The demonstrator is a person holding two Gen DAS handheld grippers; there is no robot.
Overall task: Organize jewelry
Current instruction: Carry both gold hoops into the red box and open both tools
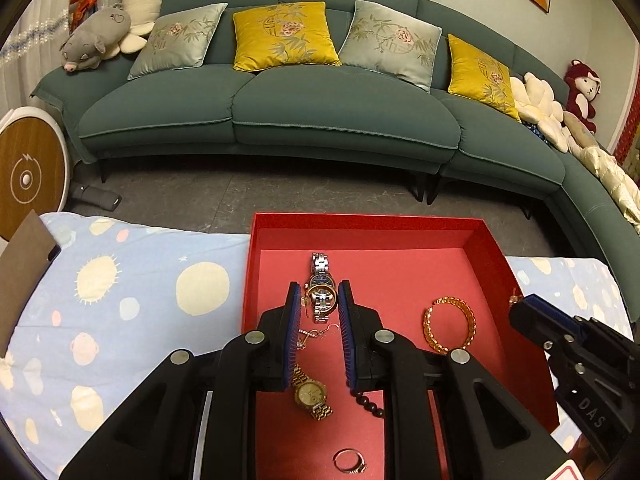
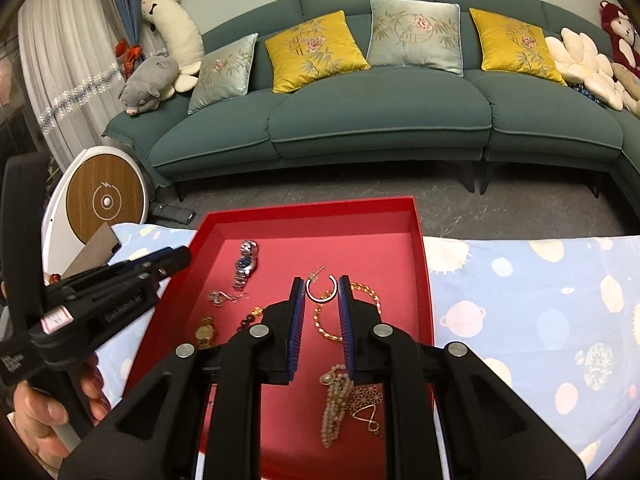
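A red tray (image 1: 256,240) (image 2: 416,216) lies on a blue patterned cloth and holds jewelry. My left gripper (image 1: 319,292) holds a gold hoop earring (image 1: 320,291) between its blue pads, above a silver watch (image 1: 322,276). A gold watch (image 1: 310,394), a dangling earring (image 1: 316,334), dark beads (image 1: 370,402), a silver ring (image 1: 350,460) and an amber bracelet (image 1: 450,330) lie in the tray. My right gripper (image 2: 321,290) holds a second hoop earring (image 2: 322,288) over a gold chain bracelet (image 2: 328,328). A pearl strand (image 2: 334,404) lies below it.
A green sofa (image 1: 320,112) with cushions and plush toys stands beyond a strip of grey floor. A round wooden-faced device (image 1: 24,176) stands at the left. The patterned cloth (image 2: 540,300) spreads on both sides of the tray. A brown card (image 1: 24,264) lies at the left edge.
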